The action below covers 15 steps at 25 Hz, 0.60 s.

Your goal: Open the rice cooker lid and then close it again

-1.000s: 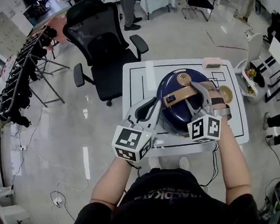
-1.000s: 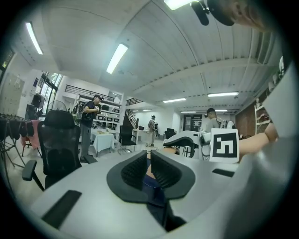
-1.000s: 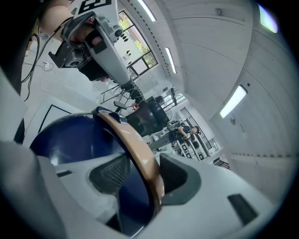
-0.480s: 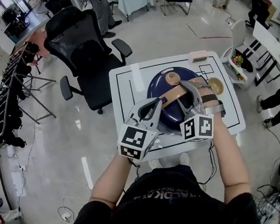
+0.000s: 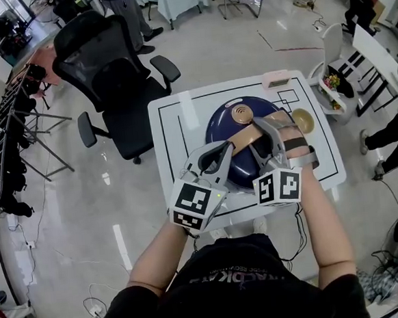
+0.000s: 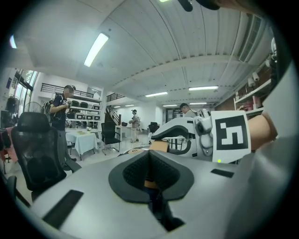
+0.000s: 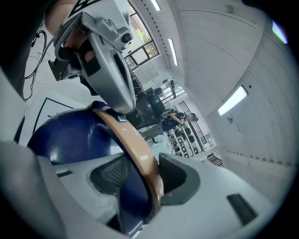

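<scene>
White table [image 5: 165,116] carries the navy rice cooker [image 5: 240,171] at its centre, lid [image 5: 218,122] down; the right gripper [image 5: 268,125] clamps the tan handle [image 5: 242,139], the left gripper [image 5: 224,148] sits fully closed at the cooker's near left, so opening appears pending, calling for a steady upward lift.

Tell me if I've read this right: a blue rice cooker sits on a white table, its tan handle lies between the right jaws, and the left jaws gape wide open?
One thing is wrong. The left gripper has its jaws shut together, not wide open, as the left gripper view shows. The rest stands: the blue rice cooker sits on the white table, and its tan handle lies between the jaws of the right gripper.
</scene>
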Available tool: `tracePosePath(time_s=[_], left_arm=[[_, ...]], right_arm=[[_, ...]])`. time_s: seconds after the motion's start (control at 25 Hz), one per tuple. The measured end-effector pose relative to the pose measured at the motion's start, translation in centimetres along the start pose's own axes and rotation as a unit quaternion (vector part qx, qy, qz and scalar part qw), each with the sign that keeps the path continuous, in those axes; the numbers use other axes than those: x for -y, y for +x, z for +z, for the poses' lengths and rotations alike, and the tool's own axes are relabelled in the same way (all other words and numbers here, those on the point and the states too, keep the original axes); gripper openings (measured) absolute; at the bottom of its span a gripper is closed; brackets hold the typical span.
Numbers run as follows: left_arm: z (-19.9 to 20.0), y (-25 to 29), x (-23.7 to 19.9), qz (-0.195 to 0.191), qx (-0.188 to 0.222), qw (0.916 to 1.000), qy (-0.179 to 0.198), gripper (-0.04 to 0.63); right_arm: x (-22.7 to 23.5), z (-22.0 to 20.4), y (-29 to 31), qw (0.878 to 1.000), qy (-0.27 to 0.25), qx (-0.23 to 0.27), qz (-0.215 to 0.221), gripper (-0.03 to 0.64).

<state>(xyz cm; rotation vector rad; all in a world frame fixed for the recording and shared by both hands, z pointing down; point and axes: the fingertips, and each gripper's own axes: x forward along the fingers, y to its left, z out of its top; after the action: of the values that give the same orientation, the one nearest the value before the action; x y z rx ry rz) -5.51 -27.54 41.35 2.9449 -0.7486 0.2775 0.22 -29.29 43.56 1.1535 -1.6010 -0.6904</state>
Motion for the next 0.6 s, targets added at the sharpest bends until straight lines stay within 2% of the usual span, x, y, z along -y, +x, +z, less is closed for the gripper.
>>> tracePosePath(time_s=[0.4, 0.6], left_arm=[[0.1, 0.0, -0.1, -0.007, 0.003, 0.9999, -0.008, 0.003], [0.0, -0.1, -0.2, -0.009, 0.004, 0.9998, -0.015, 0.003]], right_arm=[[-1.1, 1.5, -0.1, 0.995, -0.101, -0.009, -0.003, 0.181], [-1.4, 1.7, 0.1, 0.994, -0.11, -0.008, 0.003, 0.182]])
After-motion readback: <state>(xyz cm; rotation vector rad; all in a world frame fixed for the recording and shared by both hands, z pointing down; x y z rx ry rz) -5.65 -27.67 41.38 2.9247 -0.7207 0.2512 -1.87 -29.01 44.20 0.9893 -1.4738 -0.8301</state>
